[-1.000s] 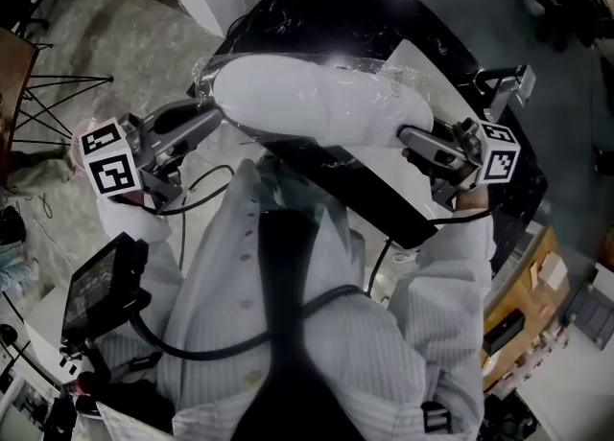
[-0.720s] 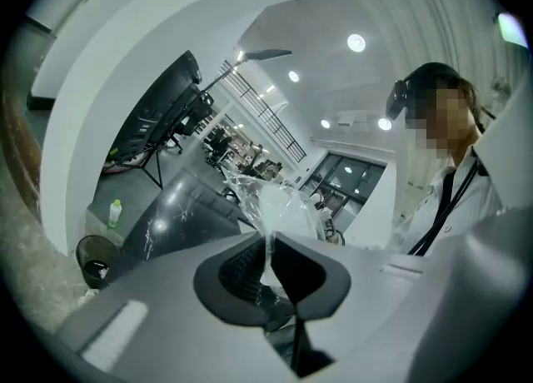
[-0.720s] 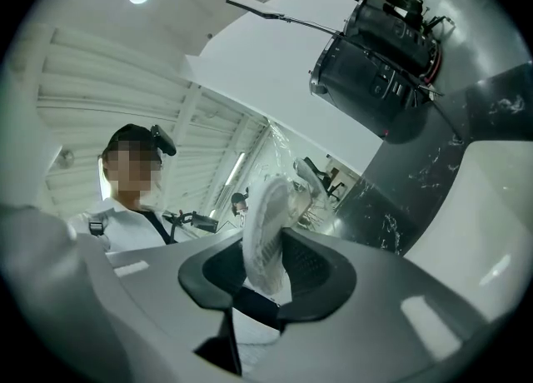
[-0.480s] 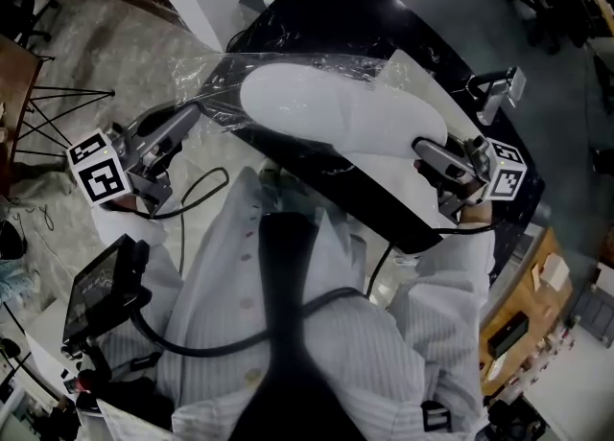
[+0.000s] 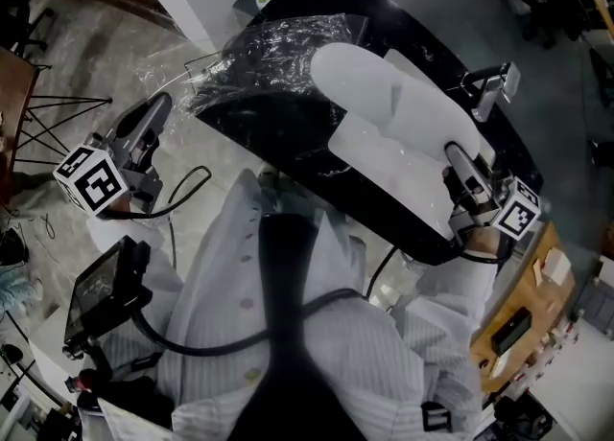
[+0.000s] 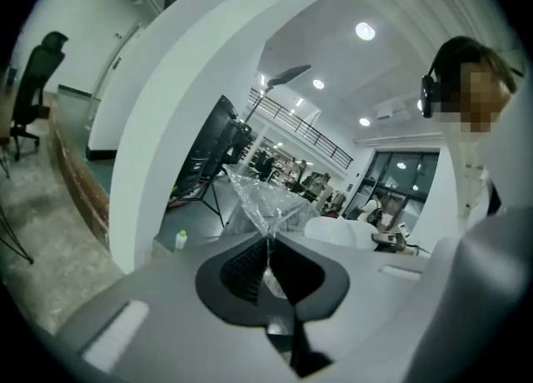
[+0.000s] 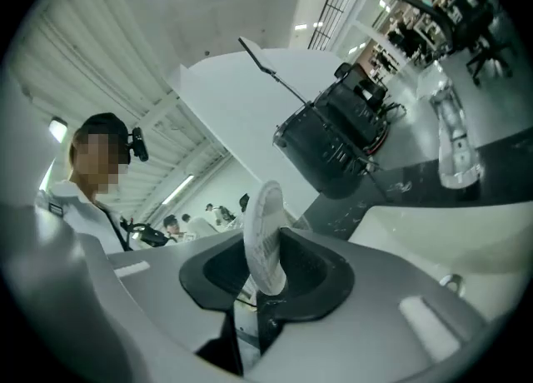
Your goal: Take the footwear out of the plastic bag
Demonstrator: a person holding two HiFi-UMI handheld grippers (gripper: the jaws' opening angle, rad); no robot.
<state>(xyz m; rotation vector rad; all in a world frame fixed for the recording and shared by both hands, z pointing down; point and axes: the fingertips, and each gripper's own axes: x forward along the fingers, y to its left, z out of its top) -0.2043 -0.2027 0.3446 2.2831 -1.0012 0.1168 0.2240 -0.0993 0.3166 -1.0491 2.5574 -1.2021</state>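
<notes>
Black counter (image 5: pixel 288 132). Above it, a crumpled, seemingly empty plastic bag (image 5: pixel 269 46) stretches from the left tongs (image 5: pixel 156 111), pinched tight on its edge. White slippers (image 5: pixel 384 113) sit clear of the bag, extending from the right tongs (image 5: pixel 459 156), which are closing on a sole. Removal looks done; setting down remains.

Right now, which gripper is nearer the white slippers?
Right. The right gripper has its jaws closing on the near end of the white slippers. The left gripper is off to the far side, shut on the edge of the clear plastic bag, apart from the slippers.
</notes>
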